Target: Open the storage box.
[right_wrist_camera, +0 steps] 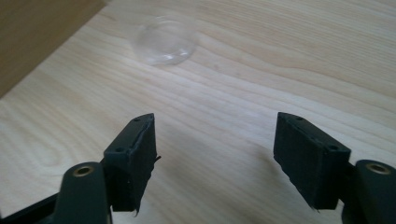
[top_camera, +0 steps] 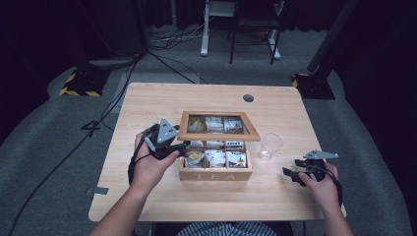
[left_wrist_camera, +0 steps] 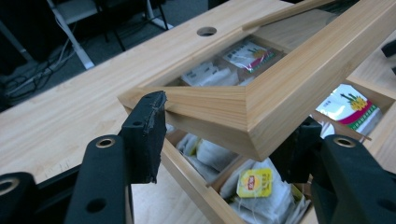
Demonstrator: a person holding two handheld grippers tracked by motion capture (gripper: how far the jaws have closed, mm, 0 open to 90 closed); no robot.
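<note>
The rectangular light-wood table (top_camera: 147, 98) carries at its centre a compartmented wooden tea box (top_camera: 215, 173) with tea bags (top_camera: 215, 158) in its cells. Its glass-paned wooden lid (top_camera: 218, 126) stands raised at the box's 12 o'clock side, and the left gripper (top_camera: 178, 149), at the box's 9 o'clock, has the lid's corner between its jaws. A clear plastic cup (top_camera: 270, 146) stands just beside the box at 3 o'clock, and the right gripper (top_camera: 290, 173) lies at the cup's 5 o'clock, apart from it, with a round cable hole (top_camera: 248, 98) near the table's far edge at 12 o'clock.

The light wooden table (top_camera: 147, 196) bears a tea box (top_camera: 215, 173) and, just beside it, seemingly 1 clear cup (top_camera: 270, 146).
</note>
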